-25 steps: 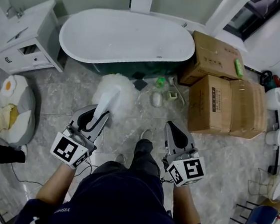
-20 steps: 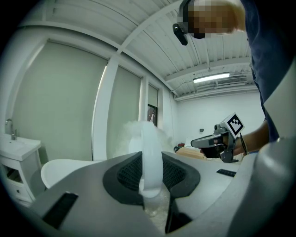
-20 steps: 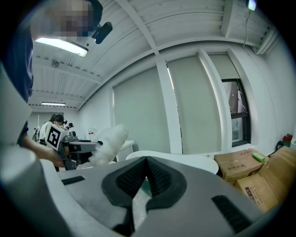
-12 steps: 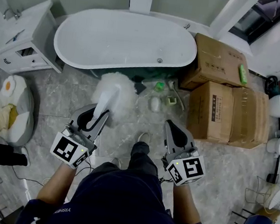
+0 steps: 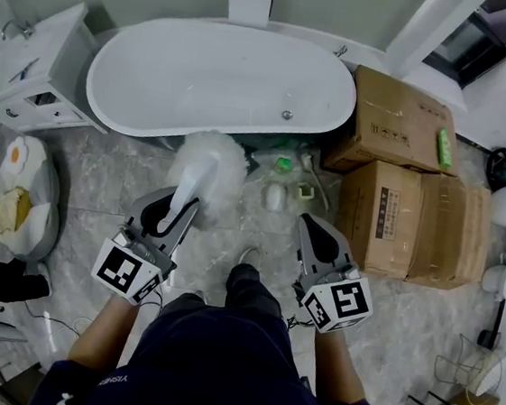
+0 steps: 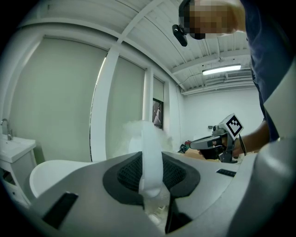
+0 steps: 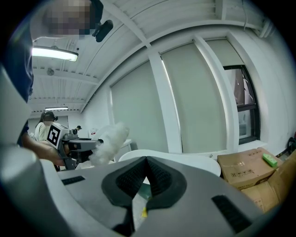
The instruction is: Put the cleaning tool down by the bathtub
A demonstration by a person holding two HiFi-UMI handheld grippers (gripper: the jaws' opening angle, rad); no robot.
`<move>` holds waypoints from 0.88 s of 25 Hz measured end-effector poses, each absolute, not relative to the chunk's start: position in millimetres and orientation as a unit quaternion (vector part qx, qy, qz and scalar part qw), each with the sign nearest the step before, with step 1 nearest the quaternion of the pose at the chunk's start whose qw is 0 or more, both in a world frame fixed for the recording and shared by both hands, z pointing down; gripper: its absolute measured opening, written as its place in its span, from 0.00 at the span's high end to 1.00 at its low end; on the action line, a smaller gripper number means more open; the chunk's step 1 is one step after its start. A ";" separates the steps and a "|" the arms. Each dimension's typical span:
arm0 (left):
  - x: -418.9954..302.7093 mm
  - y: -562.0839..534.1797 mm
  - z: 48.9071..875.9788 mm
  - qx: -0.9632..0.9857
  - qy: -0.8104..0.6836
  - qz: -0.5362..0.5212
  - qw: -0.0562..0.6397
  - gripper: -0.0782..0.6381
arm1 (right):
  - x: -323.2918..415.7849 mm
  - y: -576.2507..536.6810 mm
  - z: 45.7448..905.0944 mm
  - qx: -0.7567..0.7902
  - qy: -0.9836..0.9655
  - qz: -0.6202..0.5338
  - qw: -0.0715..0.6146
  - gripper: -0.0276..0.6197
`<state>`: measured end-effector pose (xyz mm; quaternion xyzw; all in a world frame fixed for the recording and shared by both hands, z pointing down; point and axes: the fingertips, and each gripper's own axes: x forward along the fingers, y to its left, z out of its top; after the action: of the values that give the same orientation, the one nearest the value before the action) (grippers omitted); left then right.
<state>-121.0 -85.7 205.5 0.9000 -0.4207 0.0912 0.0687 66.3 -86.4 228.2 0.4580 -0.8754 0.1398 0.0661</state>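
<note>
Over marble floor, left gripper's fingers are clamping the cleaning tool pointing at the bathtub; right gripper's touching, empty

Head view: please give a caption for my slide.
Left gripper holds a fluffy white duster before the bathtub; right gripper is shut, empty.

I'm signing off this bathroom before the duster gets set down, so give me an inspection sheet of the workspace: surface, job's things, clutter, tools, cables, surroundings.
Surface: grey marble floor, with a bare patch in front of the bathtub.
Job's things: fluffy white duster, held over the floor beside the bathtub and not yet put down.
Clutter: small bottles on the floor by the bathtub; cardboard boxes to its right; egg-shaped cushion at left.
Tools: left tool shut on the duster; right tool shut and empty.
Cables: dark cable on the floor at far right.
Surroundings: white vanity cabinet left of the bathtub; window at upper right.
</note>
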 end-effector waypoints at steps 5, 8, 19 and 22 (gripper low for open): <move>-99.1 -111.6 208.0 0.898 -0.422 0.100 0.069 0.74 | 85.3 -116.7 232.8 0.453 -0.877 0.145 0.065 0.95; -89.2 -128.3 211.1 0.897 -0.424 0.104 0.073 0.74 | 95.6 -133.9 237.8 0.451 -0.877 0.150 0.067 0.95; -60.3 -180.7 221.5 0.893 -0.427 0.120 0.073 0.74 | 124.7 -189.9 258.4 0.442 -0.880 0.161 0.068 0.95; -56.7 -190.4 226.4 0.894 -0.424 0.125 0.076 0.74 | 129.5 -200.8 264.0 0.445 -0.877 0.164 0.071 0.95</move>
<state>-56.7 -190.4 226.4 0.8936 -0.4242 0.1253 0.0763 129.5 -200.8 264.0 0.4448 -0.8775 0.1644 0.0714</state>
